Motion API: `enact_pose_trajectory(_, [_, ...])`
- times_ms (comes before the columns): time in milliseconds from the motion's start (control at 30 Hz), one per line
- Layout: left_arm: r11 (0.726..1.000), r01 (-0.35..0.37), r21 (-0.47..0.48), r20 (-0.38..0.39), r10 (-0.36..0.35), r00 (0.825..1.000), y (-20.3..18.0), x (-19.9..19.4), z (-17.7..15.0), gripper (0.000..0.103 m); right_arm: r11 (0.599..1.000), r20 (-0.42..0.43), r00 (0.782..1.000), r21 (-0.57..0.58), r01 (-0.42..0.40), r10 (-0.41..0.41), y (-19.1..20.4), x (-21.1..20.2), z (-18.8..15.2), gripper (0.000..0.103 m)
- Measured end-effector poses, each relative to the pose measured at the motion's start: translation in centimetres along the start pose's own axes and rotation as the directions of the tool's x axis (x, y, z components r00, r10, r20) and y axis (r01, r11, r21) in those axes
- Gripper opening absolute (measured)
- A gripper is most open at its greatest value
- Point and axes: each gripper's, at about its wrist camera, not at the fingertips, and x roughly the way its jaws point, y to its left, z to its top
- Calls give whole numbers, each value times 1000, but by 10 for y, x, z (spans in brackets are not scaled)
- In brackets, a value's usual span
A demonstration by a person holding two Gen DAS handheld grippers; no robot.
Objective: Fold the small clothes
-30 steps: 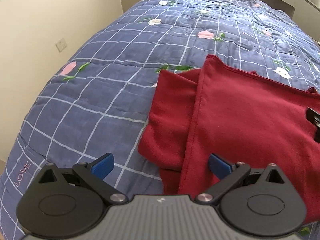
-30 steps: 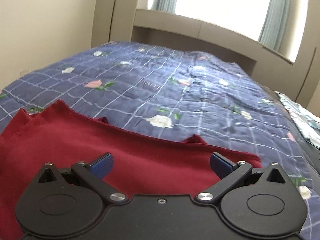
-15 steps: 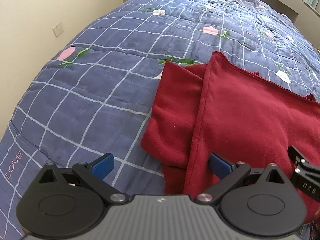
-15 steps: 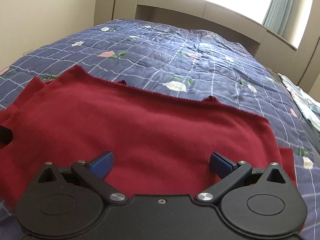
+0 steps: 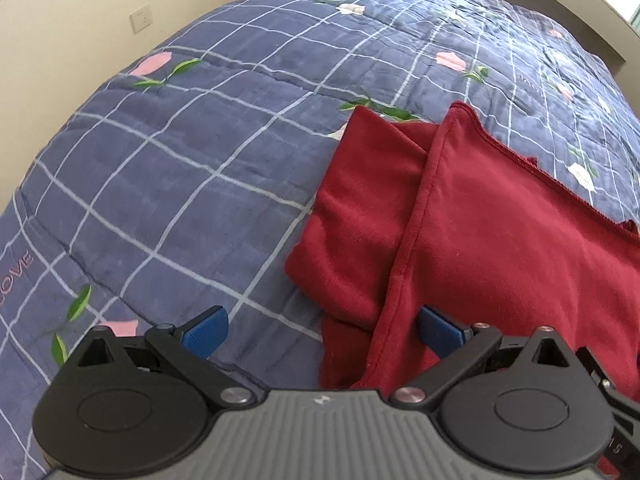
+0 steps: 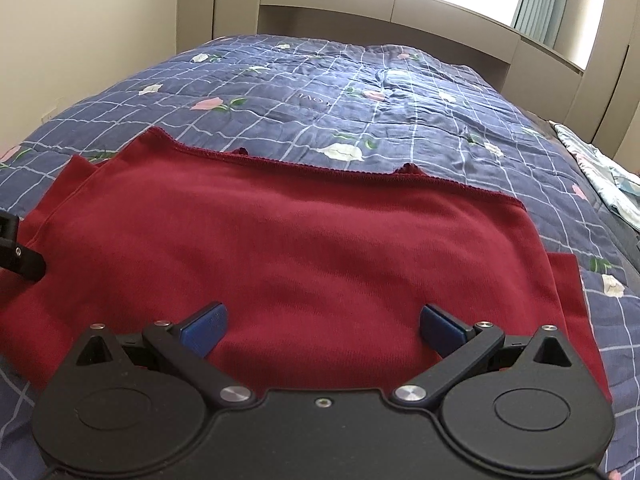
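Red garment [image 6: 304,240] lay flat on the blue checked floral quilt [image 5: 180,168] of the bed, upper layer over a narrower layer sticking out at its left side [image 5: 360,216]. Left claw [image 5: 320,330] was spread wide, empty, over the garment's left edge, one blue pad [image 5: 438,330] above the cloth, the other above quilt. Right claw [image 6: 320,326] also wide open, gripping nothing, over the garment's near middle. Wall outlet [image 5: 141,19] beside the bed.
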Motion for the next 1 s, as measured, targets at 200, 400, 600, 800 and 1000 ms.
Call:
enact_pose_trajectory(200, [1000,12,-12,5,-12,1000,3,-1,-5,102,1000,2,1000,-7,22,-22,5,-11,-16,102])
enact_pose_trajectory(400, [1000,-23,-4,11,23,1000,-3,1,-7,103,994,12,998,-94,58,-57,18,-21,-38,102])
enact_pose_trajectory(600, [1000,-13,-16,9,13,1000,0,2,-7,103,997,19,997,-20,77,-76,18,-21,-46,102])
enact_pose_trajectory(800, [1000,16,-19,-9,-16,1000,6,2,-7,103,995,38,994,13,101,-101,21,-22,-51,102])
enact_pose_trajectory(1000, [1000,2,-12,-4,-2,1000,2,5,-8,103,996,44,995,21,88,-88,18,-21,-52,103])
